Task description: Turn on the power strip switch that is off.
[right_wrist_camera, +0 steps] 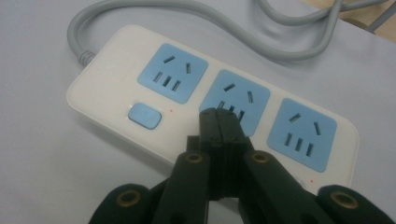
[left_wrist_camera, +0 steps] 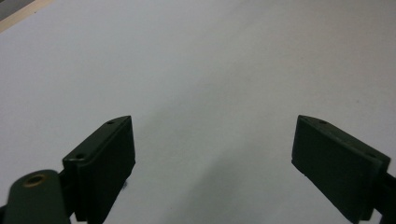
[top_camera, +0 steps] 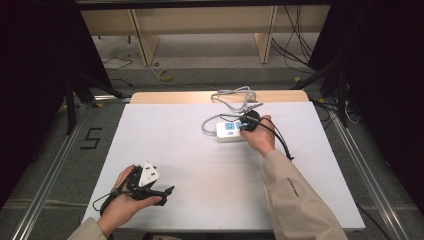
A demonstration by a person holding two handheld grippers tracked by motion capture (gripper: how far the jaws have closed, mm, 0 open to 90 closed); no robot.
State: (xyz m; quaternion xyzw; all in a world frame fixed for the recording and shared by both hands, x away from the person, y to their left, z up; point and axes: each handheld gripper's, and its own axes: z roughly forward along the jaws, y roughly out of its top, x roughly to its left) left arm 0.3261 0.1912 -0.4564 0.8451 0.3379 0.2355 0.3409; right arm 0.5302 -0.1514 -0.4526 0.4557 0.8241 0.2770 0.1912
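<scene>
A white power strip with three blue socket panels and a blue switch button lies on the white table; in the high view the power strip sits right of centre. Its grey cable curls off toward the far edge. My right gripper is shut with nothing between its jaws, its tips just over the front of the middle socket. In the high view the right gripper is at the strip's right end. My left gripper stands open over bare table, and the left gripper rests near the front left.
The grey cable loops over the table's far wooden edge. Wooden shelving legs and floor cables lie beyond. The white tabletop stretches between the two hands.
</scene>
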